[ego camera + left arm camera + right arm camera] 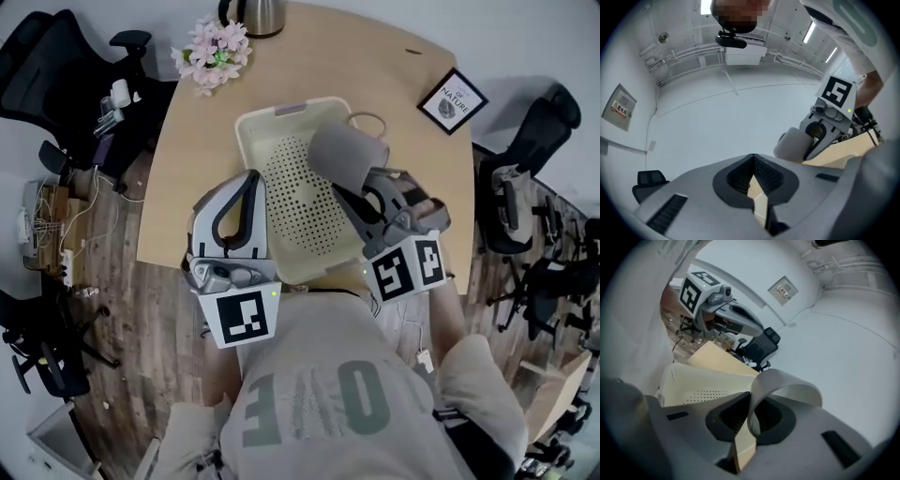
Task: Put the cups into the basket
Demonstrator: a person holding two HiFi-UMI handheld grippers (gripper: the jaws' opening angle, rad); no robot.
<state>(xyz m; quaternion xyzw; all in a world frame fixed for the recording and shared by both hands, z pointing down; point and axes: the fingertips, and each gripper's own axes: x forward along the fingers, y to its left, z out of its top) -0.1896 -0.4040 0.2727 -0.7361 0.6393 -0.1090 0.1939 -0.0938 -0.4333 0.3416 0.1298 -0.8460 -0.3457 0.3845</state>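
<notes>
Holding a grey cup [345,155], your right gripper [361,199] reaches in from the near right and keeps the cup over the far right part of the cream basket [319,103]. The right gripper view shows the jaws clamped on the cup's thin wall at the rim, one pad inside the mouth and the other outside. The cup's mouth faces back toward the gripper and its closed end points away from you. It hangs above the perforated floor of the basket; you cannot tell from these views whether it touches the right wall.

Your left gripper [251,178] lies at the basket's left side, its tips over the left rim. Its jaws are together at the tips with nothing between them. A sliver of cream plastic shows only through the slit further back.

The basket sits at the near middle of the wooden table [375,66], its near edge close to your body. Beyond it stand pink flowers [214,52], a metal kettle [253,14] at the far edge, and a framed sign [452,100] to the right, all well apart from the basket.
</notes>
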